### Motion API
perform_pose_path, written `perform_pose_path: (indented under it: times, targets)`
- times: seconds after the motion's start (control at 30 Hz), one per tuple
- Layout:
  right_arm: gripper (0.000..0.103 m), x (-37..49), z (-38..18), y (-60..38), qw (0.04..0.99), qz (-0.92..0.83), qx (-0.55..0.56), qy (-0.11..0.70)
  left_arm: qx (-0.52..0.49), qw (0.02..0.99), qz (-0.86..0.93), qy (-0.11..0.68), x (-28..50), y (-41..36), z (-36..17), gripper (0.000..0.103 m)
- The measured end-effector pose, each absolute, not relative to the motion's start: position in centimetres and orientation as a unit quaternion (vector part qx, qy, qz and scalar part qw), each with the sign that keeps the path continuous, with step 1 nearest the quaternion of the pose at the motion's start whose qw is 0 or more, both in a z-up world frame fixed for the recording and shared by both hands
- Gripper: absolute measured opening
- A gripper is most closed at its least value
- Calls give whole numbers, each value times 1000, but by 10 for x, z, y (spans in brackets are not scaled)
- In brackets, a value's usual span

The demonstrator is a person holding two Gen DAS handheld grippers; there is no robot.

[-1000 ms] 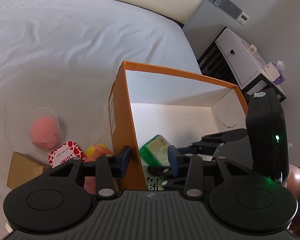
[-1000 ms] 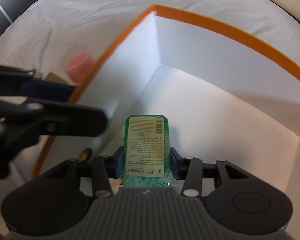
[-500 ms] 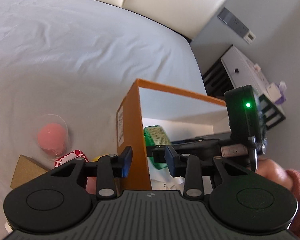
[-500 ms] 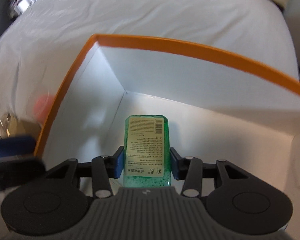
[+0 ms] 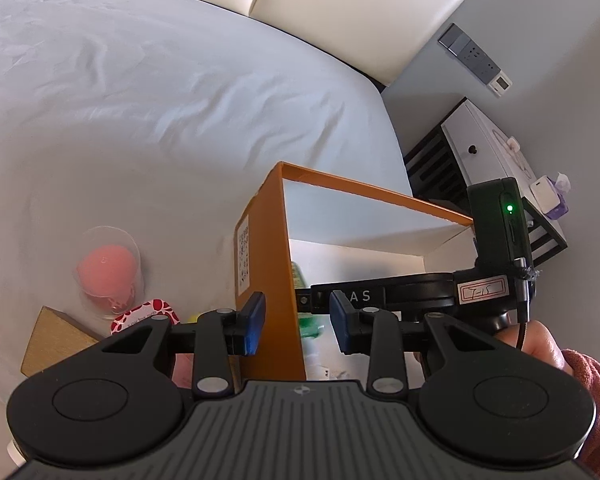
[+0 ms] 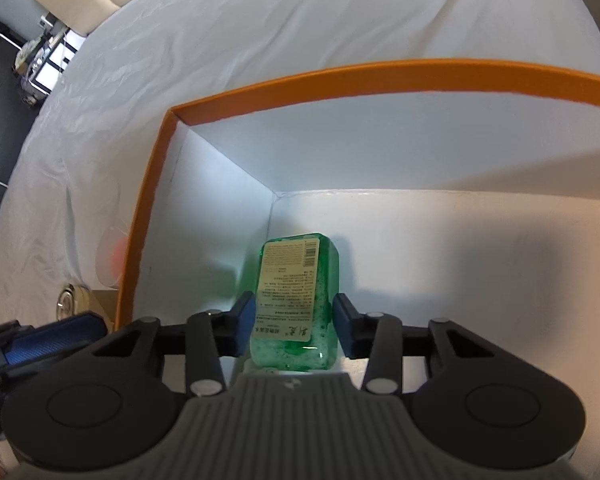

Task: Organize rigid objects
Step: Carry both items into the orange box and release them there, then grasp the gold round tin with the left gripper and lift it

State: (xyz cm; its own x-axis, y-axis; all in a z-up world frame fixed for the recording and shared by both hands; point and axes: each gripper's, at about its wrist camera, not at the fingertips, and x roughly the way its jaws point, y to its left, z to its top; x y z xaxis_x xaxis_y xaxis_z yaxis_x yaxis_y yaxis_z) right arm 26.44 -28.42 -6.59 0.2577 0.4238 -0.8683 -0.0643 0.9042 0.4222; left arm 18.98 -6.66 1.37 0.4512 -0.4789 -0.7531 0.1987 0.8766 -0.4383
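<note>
An orange box (image 5: 268,264) with a white inside stands on the bed. My left gripper (image 5: 298,320) sits astride its near wall, blue pads either side, shut on that wall. In the right wrist view the box rim (image 6: 340,76) curves around, and a green bottle (image 6: 294,304) with a pale label stands upright near the inner corner. My right gripper (image 6: 294,320) has both pads against the bottle's sides, and its jaws are closing. From the left wrist view the right gripper's body (image 5: 380,294) reaches into the box; only a green sliver of the bottle (image 5: 298,276) shows.
Left of the box lie a pink sponge in a clear cup (image 5: 106,272), a red-and-white mint tin (image 5: 144,312) and a wooden block (image 5: 56,340). A person's hand (image 5: 540,340) holds the right gripper. A nightstand (image 5: 484,148) stands past the bed's right edge.
The left jaws have closed around the box wall. The right gripper has rolled and moved toward the box's inner corner with the bottle.
</note>
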Motion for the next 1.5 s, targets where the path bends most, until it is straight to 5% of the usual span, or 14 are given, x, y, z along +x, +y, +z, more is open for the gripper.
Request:
perform_pose_path:
  times: [0.23, 0.73, 1.07, 1.5]
  targets:
    - [33, 262, -63, -277, 774, 177, 155, 587, -138, 845, -187, 483, 186, -64, 19, 37]
    - [48, 204, -5, -266, 840, 175, 53, 511, -82, 872, -170, 451, 149, -58, 49, 41]
    - [80, 125, 52, -225, 910, 221, 1, 350, -83, 907, -96, 402, 114, -3, 67, 48]
    - [76, 111, 5, -139, 879, 259, -99, 388, -133, 873, 32, 468, 111, 85, 12, 48]
